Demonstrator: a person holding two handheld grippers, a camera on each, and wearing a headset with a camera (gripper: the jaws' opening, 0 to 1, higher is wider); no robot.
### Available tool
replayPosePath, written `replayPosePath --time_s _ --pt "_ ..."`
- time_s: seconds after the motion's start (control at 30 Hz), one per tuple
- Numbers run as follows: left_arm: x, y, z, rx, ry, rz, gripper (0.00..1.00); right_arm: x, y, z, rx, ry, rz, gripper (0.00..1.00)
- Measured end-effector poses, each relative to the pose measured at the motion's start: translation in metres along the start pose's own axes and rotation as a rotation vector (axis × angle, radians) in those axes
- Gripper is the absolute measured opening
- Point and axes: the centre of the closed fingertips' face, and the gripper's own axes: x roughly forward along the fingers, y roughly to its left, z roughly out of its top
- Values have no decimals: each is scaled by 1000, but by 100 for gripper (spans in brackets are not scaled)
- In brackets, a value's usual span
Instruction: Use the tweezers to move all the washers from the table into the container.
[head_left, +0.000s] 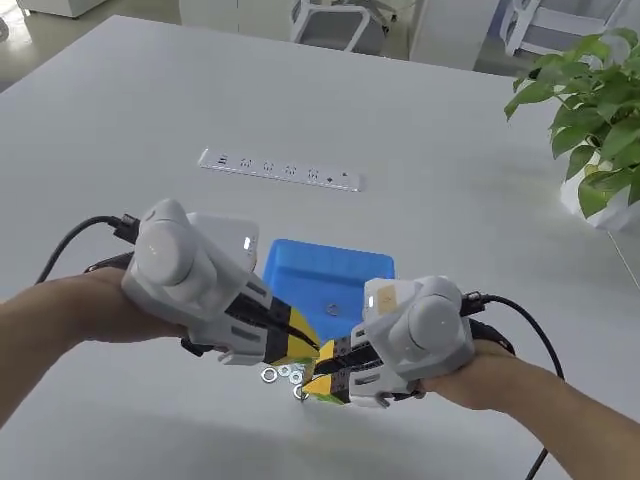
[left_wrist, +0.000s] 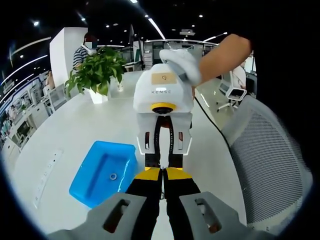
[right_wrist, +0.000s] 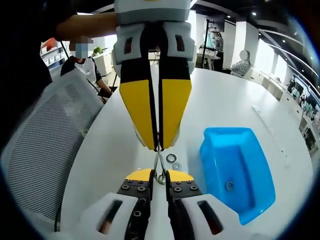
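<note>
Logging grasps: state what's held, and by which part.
Left gripper clamps the tweezers by their rear end; prongs reach between the right gripper's jaws, grip unclear.

Open table (head_left: 150, 120) separates container (head_left: 300, 258) from power strip (head_left: 280, 169).

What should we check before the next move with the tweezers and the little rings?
1. Tweezers clamped in the left gripper jaws: ok.
2. Right gripper lined up with the tweezers: ok, its jaws sit on either side of the tips. Whether they squeeze: cannot tell.
3. A ring caught in the tweezers' tips: cannot tell, too small.
4. Loose washers all off the table: not ok, a few lie next to the grippers.
5. Blue container open and close by: ok.
6. Dropped washer lying inside the container: ok, one is there.
</note>
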Motion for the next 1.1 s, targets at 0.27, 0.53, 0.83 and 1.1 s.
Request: replayPosePath --time_s 0.27,0.53,0.83,1.1 --pt "2 0 0 0 1 4 5 -1 0 -1 18 14 -11 8" --pt "3 1 0 11 10 14 5 -1 -1 0 23 31 -25 5" --pt "2 1 -4 7 30 16 7 -1 -2 0 27 40 -33 4" --pt "-1 -1 -9 -2 40 13 12 -2 -2 -2 32 39 -36 4"
